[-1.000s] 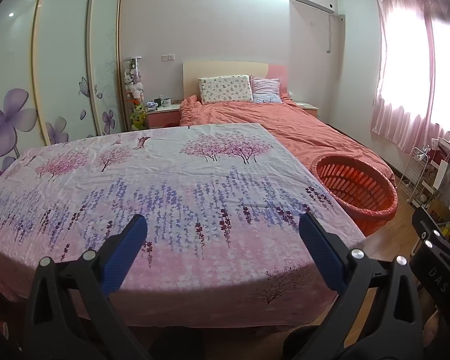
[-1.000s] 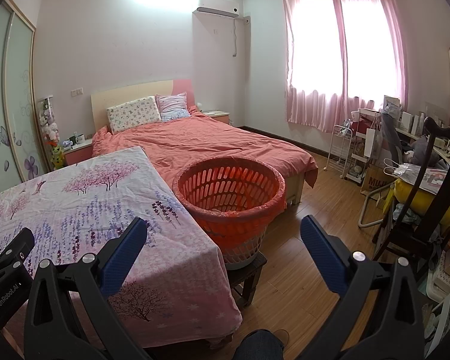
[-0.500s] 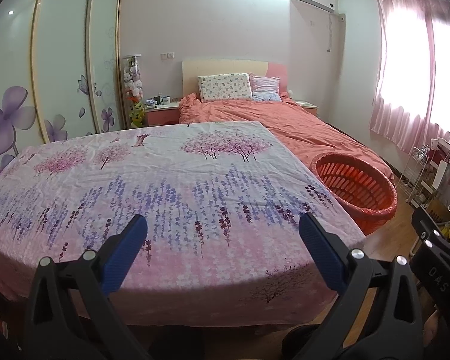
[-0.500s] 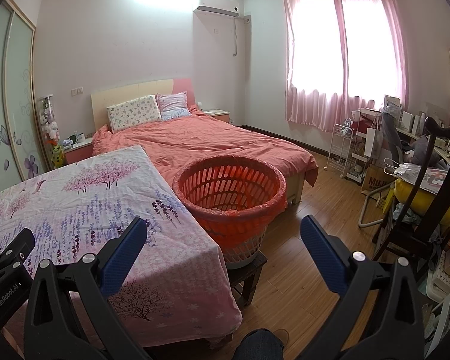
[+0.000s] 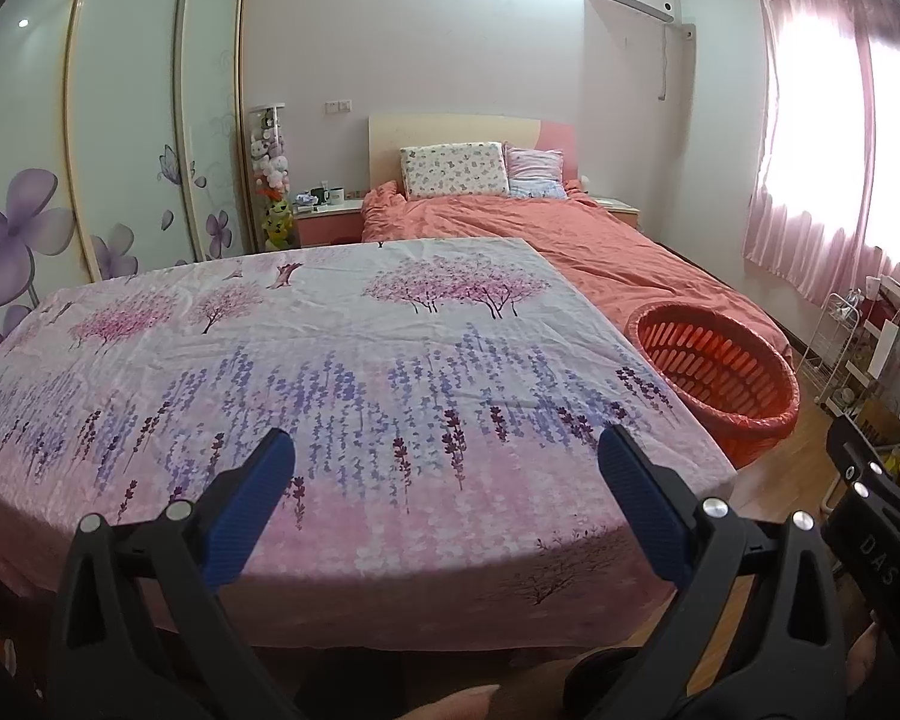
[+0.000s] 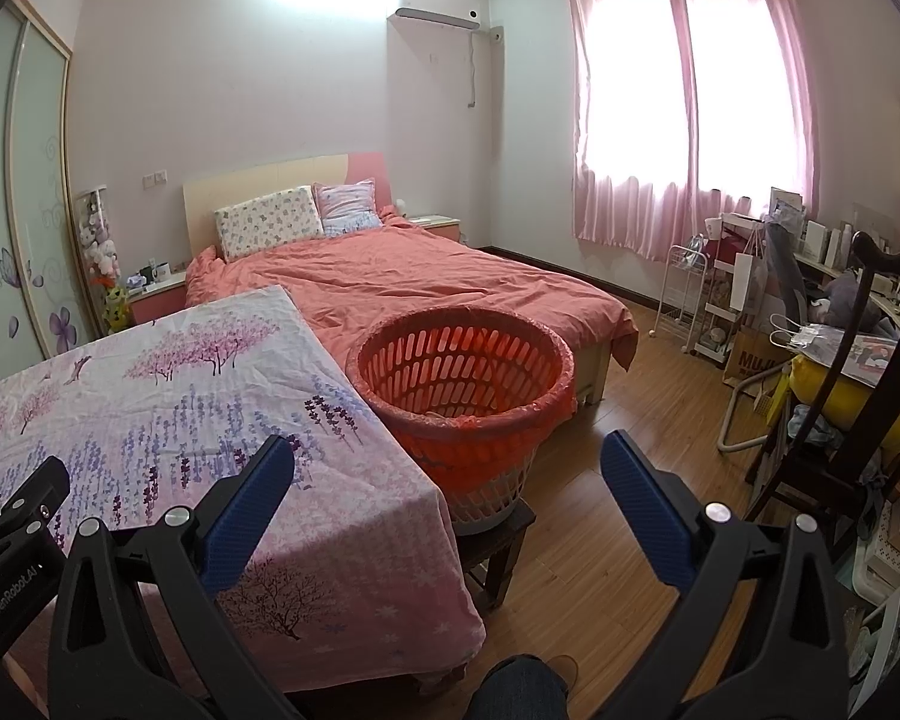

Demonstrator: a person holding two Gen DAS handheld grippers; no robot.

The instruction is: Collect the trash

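Change over the last second: almost none. In the left wrist view the floral-covered surface (image 5: 342, 372) sits a shade lower and nearer than before; the right wrist view is practically unchanged. Judgement: both claws are holding station, so no collecting step is under way.

Left claw (image 5: 447, 483): jaws spread wide, nothing between them, touching nothing. It hovers over the near edge of the surface, which stretches ahead of it.

Right claw (image 6: 448, 486): jaws likewise spread wide, empty, no contact. The corner of the surface lies ahead and to its left.

Task items: no trash is visible on the surface, on the wooden floor (image 6: 618, 516) or on the coral bed (image 6: 438, 276) beyond. The receptacle, an orange basket (image 6: 468, 384) with a red liner, stands on a small dark stool (image 6: 504, 546) just ahead of the right claw, touching or just beside the surface's corner; from the left claw it lies ahead and far right. Inside the basket a small pale scrap may lie at the bottom; too unclear to call.

Judgement: task looks either finished or awaiting a target.
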